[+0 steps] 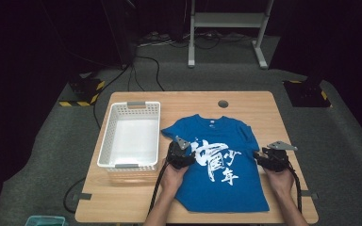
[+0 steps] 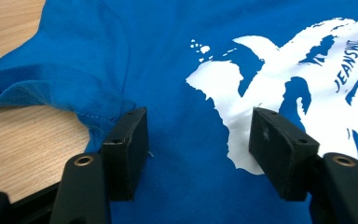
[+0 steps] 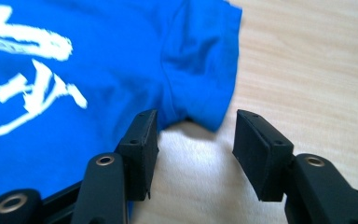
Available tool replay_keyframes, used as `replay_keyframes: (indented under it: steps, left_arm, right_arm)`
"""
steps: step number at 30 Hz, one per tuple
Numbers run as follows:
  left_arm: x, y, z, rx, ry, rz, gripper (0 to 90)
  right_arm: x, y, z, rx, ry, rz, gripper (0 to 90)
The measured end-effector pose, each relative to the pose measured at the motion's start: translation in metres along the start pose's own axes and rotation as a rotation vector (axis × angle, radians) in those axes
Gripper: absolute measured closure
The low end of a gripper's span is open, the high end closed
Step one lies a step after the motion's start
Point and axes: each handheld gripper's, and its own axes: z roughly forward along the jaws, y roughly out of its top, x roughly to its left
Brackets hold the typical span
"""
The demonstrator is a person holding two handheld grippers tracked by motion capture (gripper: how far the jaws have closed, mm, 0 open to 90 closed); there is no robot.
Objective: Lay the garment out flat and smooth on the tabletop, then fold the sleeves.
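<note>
A blue T-shirt (image 1: 217,160) with a white brush-style print lies face up and spread flat on the wooden table (image 1: 127,200), just to the right of a white plastic basket (image 1: 131,136) that stands empty. The left gripper (image 1: 181,153) sits over the shirt's left side, just below the left sleeve (image 2: 51,79); in the left gripper view its jaws stand wide apart above the cloth, one near the sleeve seam and the other over the edge of the white print (image 2: 279,88), with nothing pinched between them. The right gripper (image 1: 267,158) hovers at the shirt's right edge, beside the right sleeve (image 3: 200,60); in the right gripper view its jaws are likewise spread, the sleeve's lower corner lying just ahead of the gap and bare table beneath — no fabric is gripped. The work in hand looks like taking hold of the shirt at both sides, probably to fold it or lift it toward the basket. The risks from here, as I judge them: the right jaws could close on air or on only the thin hem of the sleeve, so the cloth slips out on lifting; the left jaws, set on flat fabric well inside the shirt's edge, may fail to gather a fold and simply skid over the print; and an uneven grip between the two sides would drag the shirt askew and wrinkle it — or pull it against the basket.
</note>
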Motion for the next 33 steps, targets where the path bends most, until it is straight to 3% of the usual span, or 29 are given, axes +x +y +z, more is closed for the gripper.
replay_keyframes:
  steps: [17,25,31,33]
  left_arm:
    - [0.0001,0.0000,-0.0001,0.002,0.000,0.001,36.9]
    - [0.0000,0.0000,0.0000,0.001,0.001,0.000,36.2]
    - [-0.0001,-0.0001,0.0002,0.000,0.001,-0.002,35.7]
    - [-0.0002,-0.0001,0.0002,0.002,0.004,-0.005,35.3]
  right_arm:
    - [-0.0015,-0.0008,0.0000,0.019,-0.020,0.013,35.5]
    - [-0.0039,0.0000,-0.0019,0.034,-0.014,0.017,37.2]
    - [-0.0087,-0.0003,-0.0050,0.007,-0.001,0.058,38.6]
    - [-0.0092,0.0008,-0.0059,0.008,-0.002,0.052,38.8]
